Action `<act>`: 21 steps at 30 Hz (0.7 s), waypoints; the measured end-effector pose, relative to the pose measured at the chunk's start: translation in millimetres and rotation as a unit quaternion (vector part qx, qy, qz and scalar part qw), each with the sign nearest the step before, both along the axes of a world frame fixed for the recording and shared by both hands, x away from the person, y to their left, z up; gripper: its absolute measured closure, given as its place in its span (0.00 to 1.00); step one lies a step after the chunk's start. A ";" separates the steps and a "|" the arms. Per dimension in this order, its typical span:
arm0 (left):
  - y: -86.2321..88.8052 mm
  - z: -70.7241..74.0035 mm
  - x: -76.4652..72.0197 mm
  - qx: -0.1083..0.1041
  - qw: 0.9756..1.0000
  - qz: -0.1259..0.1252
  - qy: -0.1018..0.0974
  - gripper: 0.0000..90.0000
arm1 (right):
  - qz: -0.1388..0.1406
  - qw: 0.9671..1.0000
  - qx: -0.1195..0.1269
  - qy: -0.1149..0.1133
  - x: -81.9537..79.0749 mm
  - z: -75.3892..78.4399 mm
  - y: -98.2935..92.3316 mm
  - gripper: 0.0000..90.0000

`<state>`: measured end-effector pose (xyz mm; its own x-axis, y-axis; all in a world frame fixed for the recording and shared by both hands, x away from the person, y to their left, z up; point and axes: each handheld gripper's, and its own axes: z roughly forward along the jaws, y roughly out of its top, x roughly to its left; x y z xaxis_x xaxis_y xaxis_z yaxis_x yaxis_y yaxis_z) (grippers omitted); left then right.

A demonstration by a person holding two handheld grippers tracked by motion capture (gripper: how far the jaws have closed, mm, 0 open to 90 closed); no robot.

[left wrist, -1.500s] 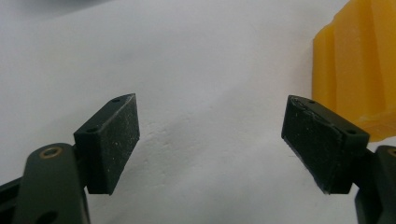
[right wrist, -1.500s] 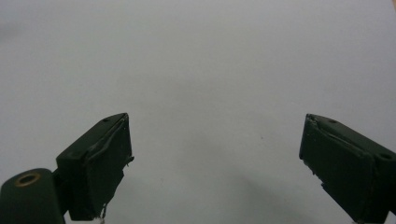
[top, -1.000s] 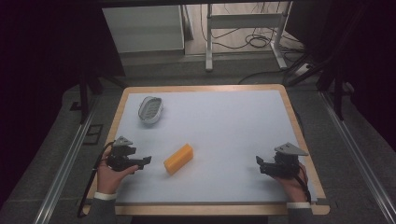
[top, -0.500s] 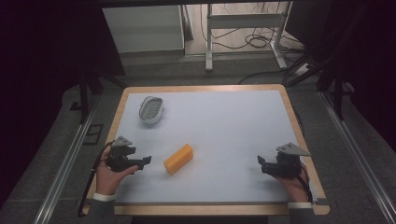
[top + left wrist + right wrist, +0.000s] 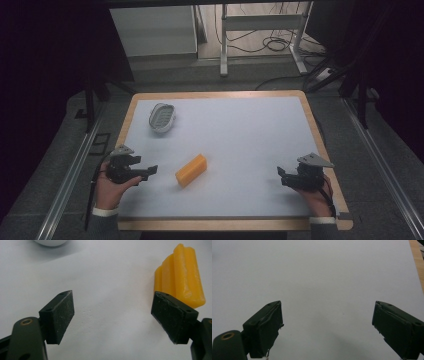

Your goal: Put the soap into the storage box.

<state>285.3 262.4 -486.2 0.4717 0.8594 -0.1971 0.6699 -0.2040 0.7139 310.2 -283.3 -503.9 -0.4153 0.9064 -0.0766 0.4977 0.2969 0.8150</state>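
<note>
The table (image 5: 220, 150), a white sheet in a wooden frame, spreads out ahead of both grippers and carries everything else. The left gripper (image 5: 145, 172) sits low over the sheet at the near left, held in the person's left hand (image 5: 111, 189), its jaws spread wide with nothing between them. The right gripper (image 5: 284, 177) rests well away at the near right in the right hand (image 5: 315, 197), its jaws likewise spread over bare white sheet. Just ahead of the left gripper's tips, a little to its right, lies the yellow block (image 5: 191, 170), flat on the sheet and apart from both jaws; in the left gripper view the block (image 5: 181, 277) shows ridged, just beyond the right-hand jaw. Farther ahead of the left gripper stands a small grey-white dish (image 5: 162, 117), well clear of the block.
</note>
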 end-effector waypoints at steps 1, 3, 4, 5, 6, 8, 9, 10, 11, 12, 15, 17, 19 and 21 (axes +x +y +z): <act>-0.9 1.6 0.1 0.001 1.000 -0.002 0.000 0.21 | 0.000 1.000 0.000 0.000 0.0 0.0 0.0 0.11; -4.2 7.6 0.1 0.001 1.000 -0.007 -0.002 0.21 | -0.004 1.000 0.002 -0.003 -1.4 2.2 -1.0 0.11; -4.2 7.6 0.1 0.001 1.000 -0.007 -0.002 0.21 | -0.006 1.000 0.001 -0.003 -1.6 2.6 -1.4 0.11; -5.7 10.5 -0.8 0.003 1.000 -0.006 -0.006 0.21 | -0.006 1.000 0.001 -0.003 -1.6 2.6 -1.4 0.11; -7.0 13.4 -1.5 0.003 1.000 -0.007 -0.009 0.21 | -0.008 1.000 0.001 -0.003 -2.1 2.9 -1.8 0.11; -9.7 21.5 -2.0 0.007 1.000 -0.014 -0.009 0.21 | -0.009 1.000 0.001 -0.003 -2.5 3.3 -1.8 0.11; -9.7 21.5 -2.0 0.007 1.000 -0.014 -0.009 0.21 | -0.009 1.000 0.001 -0.003 -2.6 3.5 -1.8 0.11; -10.0 24.2 -1.8 0.007 1.000 -0.016 -0.010 0.21 | -0.009 1.000 0.001 -0.003 -2.6 3.5 -1.8 0.11; -10.9 28.9 -1.7 0.005 1.000 -0.020 -0.012 0.21 | -0.011 1.000 0.003 -0.004 -2.6 3.8 -1.9 0.11; -10.9 28.9 -1.7 0.005 1.000 -0.020 -0.012 0.21 | -0.011 1.000 0.003 -0.004 -2.6 3.8 -1.9 0.11; -16.1 34.1 -0.3 0.010 0.999 -0.032 -0.014 0.20 | -0.012 1.000 0.002 -0.005 -2.8 4.3 -2.9 0.11; -19.2 35.5 0.6 0.013 0.999 -0.036 -0.012 0.20 | -0.013 1.000 0.002 -0.005 -2.9 4.5 -3.2 0.11; -22.2 36.8 1.2 0.015 0.999 -0.040 -0.014 0.20 | -0.012 1.000 0.002 -0.006 -3.1 4.5 -3.4 0.11; -23.7 37.8 1.0 0.016 0.999 -0.040 -0.019 0.20 | -0.013 1.000 0.001 -0.006 -3.2 4.6 -3.5 0.11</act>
<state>286.2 238.8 -448.4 0.5452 0.8247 -0.1507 0.6228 -0.2781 0.7313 307.0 -286.8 -499.3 -0.3909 0.9170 -0.0788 0.4961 0.2821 0.8212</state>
